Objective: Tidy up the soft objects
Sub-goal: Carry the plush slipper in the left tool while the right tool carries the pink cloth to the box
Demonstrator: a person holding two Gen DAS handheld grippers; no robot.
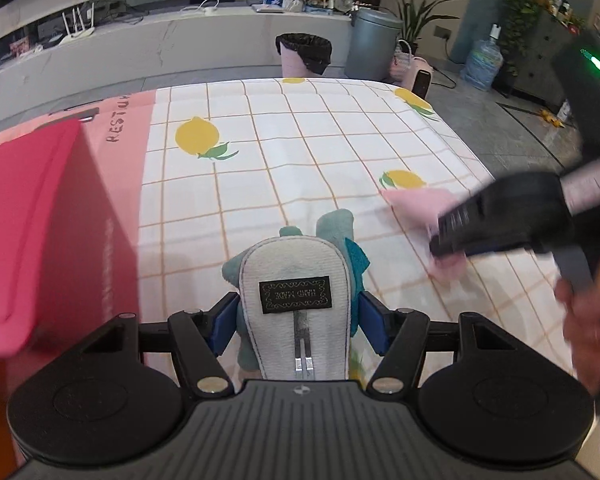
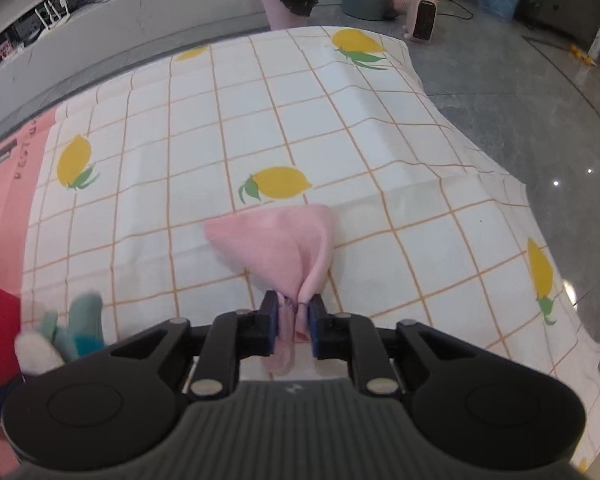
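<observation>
My left gripper (image 1: 298, 322) is shut on a teal plush toy (image 1: 296, 292) with a white belly and a black "HAND MADE" label, held just above the tablecloth. The toy also shows blurred at the left edge of the right wrist view (image 2: 66, 336). My right gripper (image 2: 294, 322) is shut on a pink cloth (image 2: 278, 246), pinching its near corner while the rest drapes on the table. In the left wrist view the right gripper (image 1: 440, 240) is blurred at the right, with the pink cloth (image 1: 416, 202) under it.
A red box (image 1: 32, 232) stands at the left, close beside the left gripper. The lemon-print tablecloth (image 2: 300, 120) covers the table, with a pink sheet (image 1: 120, 128) at its left. Beyond the far edge stand a bin (image 1: 304, 54), a grey can and a heater.
</observation>
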